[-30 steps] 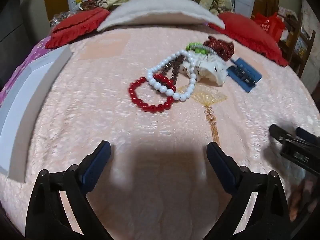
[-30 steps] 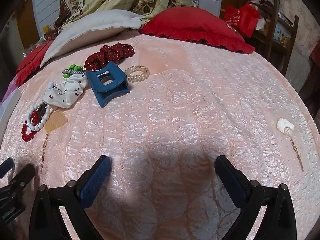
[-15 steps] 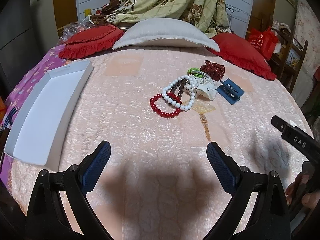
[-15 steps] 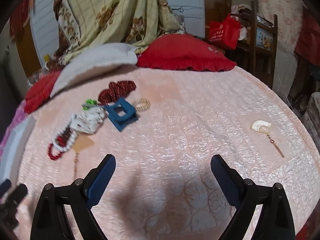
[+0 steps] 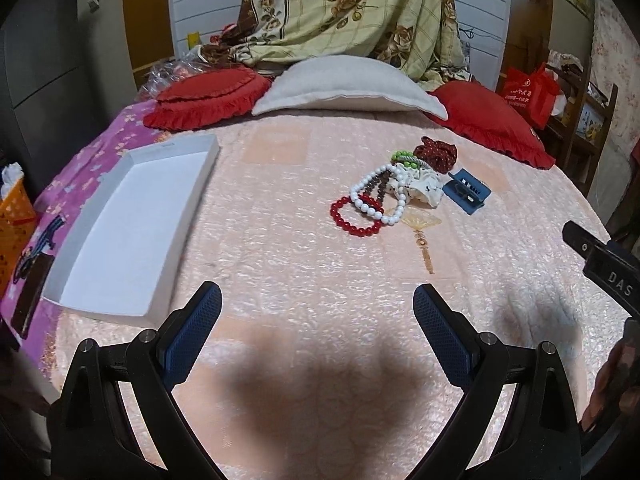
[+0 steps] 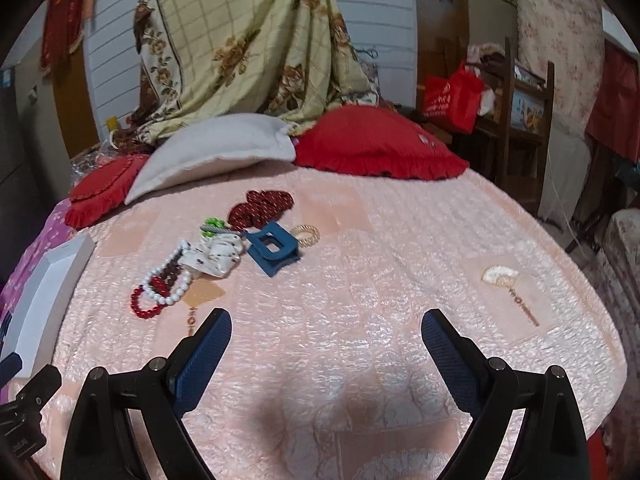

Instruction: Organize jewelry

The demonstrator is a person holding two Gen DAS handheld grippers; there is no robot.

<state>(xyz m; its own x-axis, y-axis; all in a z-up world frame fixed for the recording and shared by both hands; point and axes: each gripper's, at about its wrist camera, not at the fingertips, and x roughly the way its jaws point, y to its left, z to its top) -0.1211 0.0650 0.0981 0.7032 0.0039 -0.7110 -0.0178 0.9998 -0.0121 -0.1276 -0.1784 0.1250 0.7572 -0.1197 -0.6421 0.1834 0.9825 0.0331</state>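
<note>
A heap of jewelry lies mid-bed: a red bead bracelet (image 5: 352, 220), a white bead bracelet (image 5: 376, 200), a brown one, a green one, a white scrunchie (image 5: 426, 186), a dark red scrunchie (image 5: 436, 152), a blue hair claw (image 5: 466, 192) and a fan earring (image 5: 422, 226). The heap also shows in the right wrist view, with the blue claw (image 6: 272, 250) and a spiral hair tie (image 6: 306, 236). A second fan earring (image 6: 504, 282) lies apart on the right. A white open box (image 5: 132, 224) sits at the left. My left gripper (image 5: 316, 328) and right gripper (image 6: 326, 348) are open, empty, above the near bedspread.
Red pillows (image 5: 208, 96) and a grey pillow (image 5: 348, 84) line the far side of the bed under a floral blanket (image 5: 352, 12). A wooden shelf (image 6: 528, 128) with a red bag (image 6: 452, 96) stands at the right. An orange basket (image 5: 14, 216) is beside the bed's left edge.
Both grippers have pulled back and risen away from the jewelry heap, so more of the bed and the white box is in view. Both stay open and empty.
</note>
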